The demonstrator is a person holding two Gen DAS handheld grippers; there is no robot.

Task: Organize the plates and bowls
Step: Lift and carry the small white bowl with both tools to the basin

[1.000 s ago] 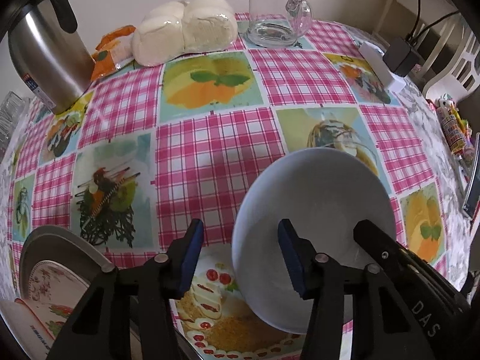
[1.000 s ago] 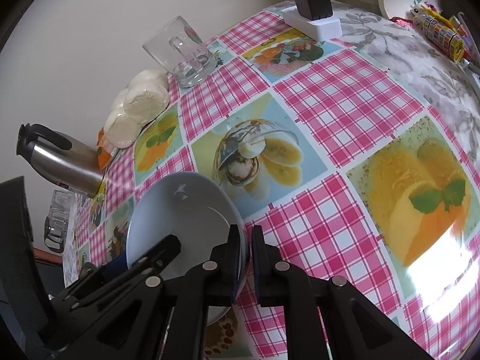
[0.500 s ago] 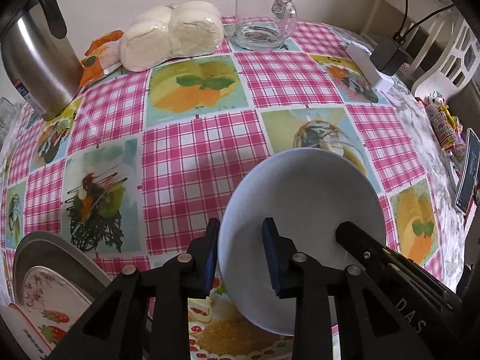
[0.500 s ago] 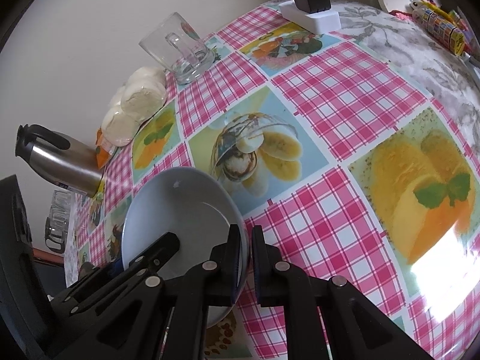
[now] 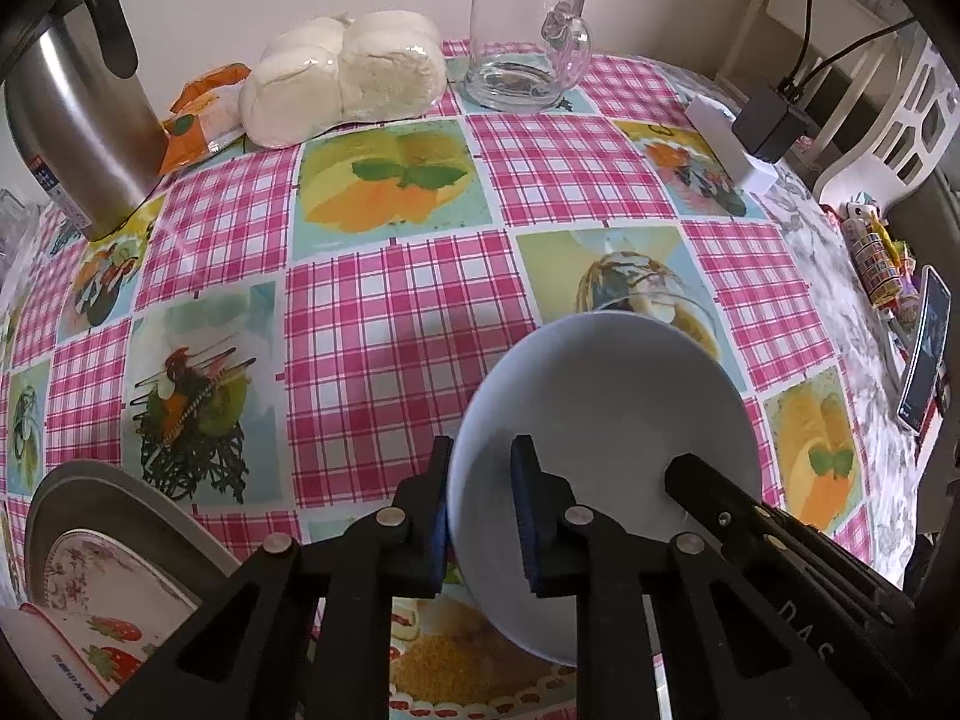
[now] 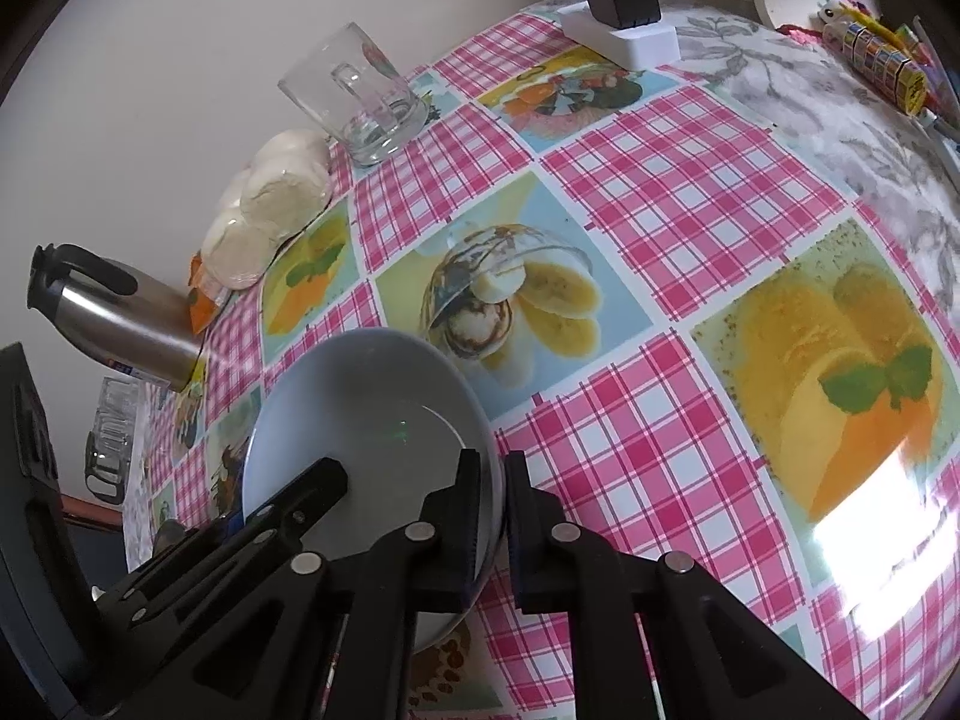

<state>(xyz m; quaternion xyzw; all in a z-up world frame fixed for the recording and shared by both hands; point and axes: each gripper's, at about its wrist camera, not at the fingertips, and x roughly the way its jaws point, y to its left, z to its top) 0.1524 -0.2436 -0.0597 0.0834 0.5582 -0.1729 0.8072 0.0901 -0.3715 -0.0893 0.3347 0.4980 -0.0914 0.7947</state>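
- While both my tongs reach forward low over the tabletop, they meet on one pale bowl, tilted above the checked cloth.
- My left tongs straddle the bowl's near-left rim, one pad outside the wall and one inside, narrowed around it; whether both pads press the wall I cannot tell.
- My right tongs are pinched tight on the opposite rim, with the left tongs' arm crossing beside them.
- A stack of plates sits at the near-left corner, a flowered one on top, close beside my left tongs.
- Farther back along the wall stand a steel kettle, a bag of white buns and a glass mug, all well apart from the bowl.
- A charger on a white block lies at the far right.
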